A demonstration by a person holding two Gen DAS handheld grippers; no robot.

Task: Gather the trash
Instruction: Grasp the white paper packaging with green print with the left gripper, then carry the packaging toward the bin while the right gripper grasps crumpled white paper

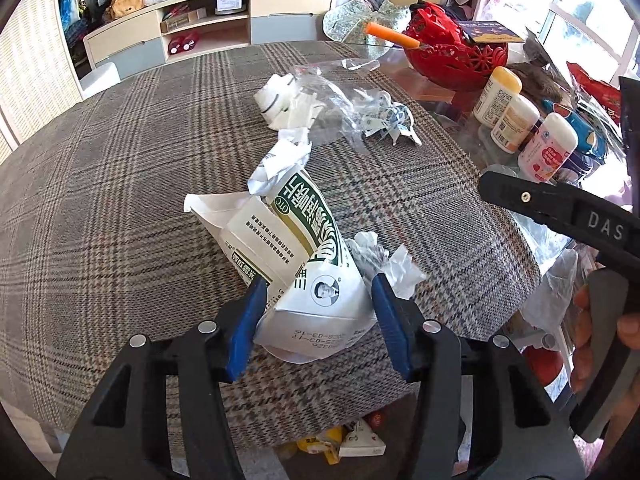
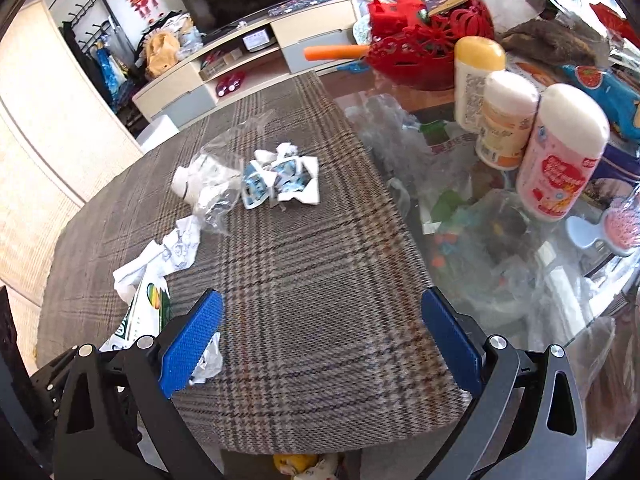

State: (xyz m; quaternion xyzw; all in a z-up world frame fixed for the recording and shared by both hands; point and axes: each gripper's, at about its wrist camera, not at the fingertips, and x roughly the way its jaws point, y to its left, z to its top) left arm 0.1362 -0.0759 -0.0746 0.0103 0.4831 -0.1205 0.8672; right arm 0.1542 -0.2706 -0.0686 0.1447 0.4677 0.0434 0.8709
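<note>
A crumpled white and green medicine box (image 1: 304,248) lies on the plaid cloth (image 1: 120,200). My left gripper (image 1: 320,316) is shut on its near end, with both blue pads against its sides. A crumpled white scrap (image 1: 384,260) sits just right of the box, and creased paper (image 1: 280,160) sticks out beyond it. Farther off lie a clear plastic bag with white pieces (image 1: 316,96) and a torn blue and white wrapper (image 2: 280,180). My right gripper (image 2: 320,340) stands open over bare cloth, with the box (image 2: 140,312) to its left.
Three white bottles (image 2: 560,152) and a red openwork basket (image 2: 424,48) stand on the glass tabletop (image 2: 480,240) to the right, among plastic bags. A TV cabinet (image 1: 208,24) lines the far wall. Packets lie on the floor below the table's near edge (image 1: 352,440).
</note>
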